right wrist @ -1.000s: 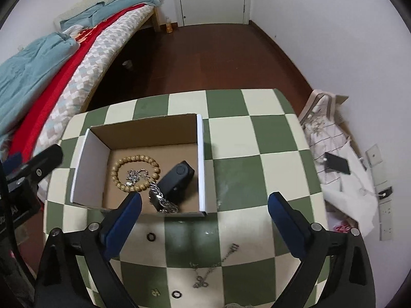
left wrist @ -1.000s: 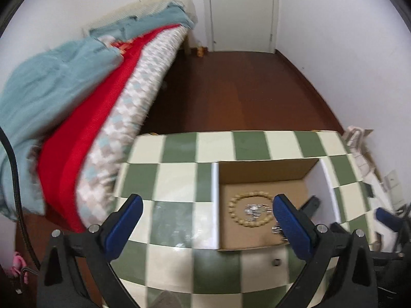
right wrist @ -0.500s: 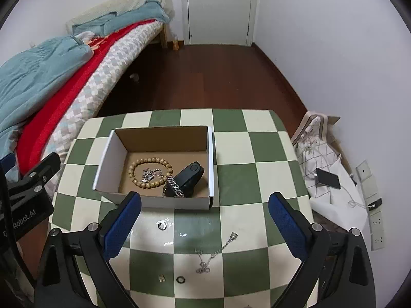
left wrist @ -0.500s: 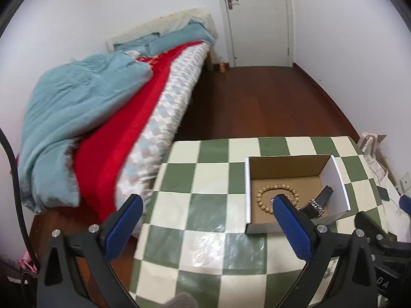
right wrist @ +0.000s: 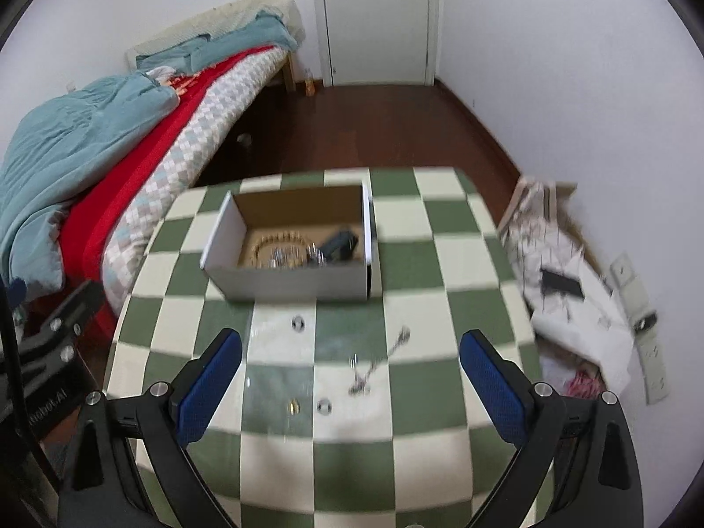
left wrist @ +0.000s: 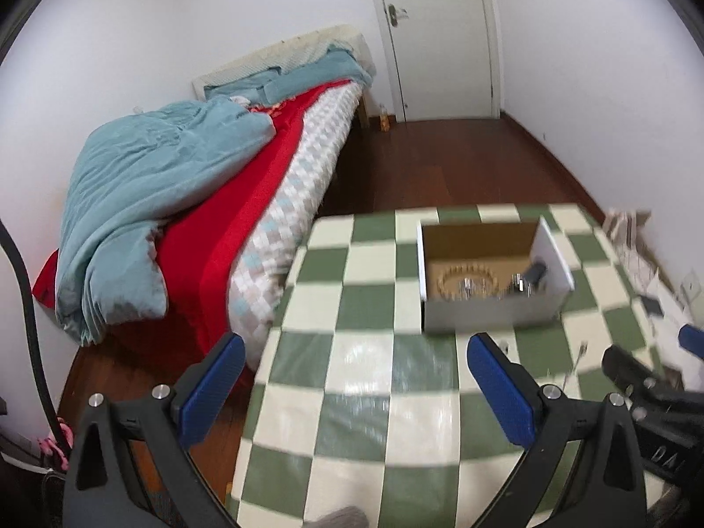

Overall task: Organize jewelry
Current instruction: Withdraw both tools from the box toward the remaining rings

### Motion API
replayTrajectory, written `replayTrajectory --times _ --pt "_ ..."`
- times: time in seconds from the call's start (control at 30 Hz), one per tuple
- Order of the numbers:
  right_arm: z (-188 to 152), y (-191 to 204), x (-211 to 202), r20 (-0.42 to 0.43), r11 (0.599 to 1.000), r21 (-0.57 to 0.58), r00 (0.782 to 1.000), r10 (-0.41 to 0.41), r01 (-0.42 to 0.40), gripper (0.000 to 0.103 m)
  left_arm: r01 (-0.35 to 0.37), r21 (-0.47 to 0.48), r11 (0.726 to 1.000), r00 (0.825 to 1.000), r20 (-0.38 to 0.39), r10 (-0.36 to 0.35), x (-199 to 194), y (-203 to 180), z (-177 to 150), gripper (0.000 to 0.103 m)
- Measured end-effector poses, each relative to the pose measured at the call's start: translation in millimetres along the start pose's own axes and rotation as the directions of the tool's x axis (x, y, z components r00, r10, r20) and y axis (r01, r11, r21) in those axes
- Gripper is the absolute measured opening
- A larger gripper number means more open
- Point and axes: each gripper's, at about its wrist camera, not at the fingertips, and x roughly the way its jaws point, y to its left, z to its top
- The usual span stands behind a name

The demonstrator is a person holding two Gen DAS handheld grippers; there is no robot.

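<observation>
A white cardboard box (right wrist: 290, 281) stands on the green-and-cream checkered table (right wrist: 422, 264); it also shows in the left wrist view (left wrist: 493, 314). Inside lie a wooden bead bracelet (right wrist: 279, 240), a silver chain (right wrist: 286, 257) and a black watch (right wrist: 339, 244). On the table in front lie a thin chain necklace (right wrist: 378, 363) and small rings (right wrist: 298, 322) (right wrist: 324, 405). My right gripper (right wrist: 350, 378) is open and empty, raised above the table's near part. My left gripper (left wrist: 352, 385) is open and empty, above the table's left side.
A bed (left wrist: 198, 202) with teal and red covers runs along the table's left. White bags and papers (right wrist: 567, 277) lie on the floor to the right. A closed door (right wrist: 378, 17) is at the far wall.
Both grippers have pulled back and up from the box, so more of the table and room shows. Both stay open and empty.
</observation>
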Motion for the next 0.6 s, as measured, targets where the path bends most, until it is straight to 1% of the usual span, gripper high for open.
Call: replayTrajectory --times 0.07,0.13,0.17,0.2,0.23,0.27,0.3,0.33,0.37,0.4,0.47,0.53,0.6 --pt "-13.5 -9.6 7.5 -0.042 1.0 0.011 0.999 -0.016 0.017 0.1 0.009 0.039 0.999 0.999 -0.049 -0.007 11.1 -12.8 -15.8 0.103" --pt "-27.7 -21.8 18.4 -0.088 0.999 0.023 0.995 -0.043 0.045 0.098 0.04 0.086 0.995 0.994 -0.106 -0.031 27.5 -30.3 -32.0 0.103" --pt "-32.7 -26.7 22.8 -0.104 0.998 0.029 0.994 -0.044 0.047 0.09 0.054 0.104 0.993 0.99 -0.132 -0.04 34.0 -38.3 -38.9 0.103" --pt "-39.2 -33.8 28.7 -0.125 0.998 0.041 0.991 -0.043 0.048 0.073 0.069 0.121 0.99 0.986 -0.158 -0.05 41.7 -46.5 -45.3 0.103" --pt "-44.9 -41.3 36.1 -0.147 0.997 0.052 0.988 -0.041 0.049 0.065 0.086 0.132 0.988 0.982 -0.176 -0.062 48.0 -52.1 -49.8 0.103" --pt "-48.6 -46.8 42.9 -0.166 0.997 0.06 0.985 -0.036 0.047 0.052 0.107 0.139 0.985 0.976 -0.201 -0.078 56.6 -59.2 -54.4 0.101" --pt "-54.2 -54.7 50.9 -0.189 0.996 0.078 0.982 -0.014 0.03 0.045 0.122 0.138 0.983 0.973 -0.213 -0.091 60.7 -62.9 -57.2 0.1" --pt "-58.5 -61.9 57.3 -0.2 0.995 0.102 0.98 0.016 0.005 0.042 0.154 0.134 0.979 0.965 -0.235 -0.119 68.5 -69.0 -60.1 0.096" --pt "-62.1 -67.8 63.2 -0.208 0.993 0.122 0.978 0.032 -0.006 0.041 0.166 0.134 0.977 0.961 -0.244 -0.13 71.4 -73.1 -62.2 0.09" --pt "-66.2 -74.3 69.1 -0.22 0.991 0.137 0.975 0.035 -0.005 0.041 0.18 0.134 0.974 0.957 -0.252 -0.143 75.7 -77.7 -63.9 0.087" --pt "-70.0 -82.3 77.7 -0.23 0.988 0.157 0.973 0.035 0.002 0.041 0.211 0.144 0.967 0.948 -0.271 -0.167 83.7 -88.8 -66.6 0.076" --pt "-73.1 -88.6 82.7 -0.239 0.985 0.173 0.97 0.034 0.008 0.041 0.222 0.161 0.962 0.947 -0.271 -0.173 86.3 -96.7 -67.7 0.07" --pt "-73.9 -92.1 85.9 -0.241 0.984 0.178 0.97 0.03 0.014 0.041 0.234 0.169 0.957 0.946 -0.269 -0.183 86.5 -103.1 -67.9 0.07"
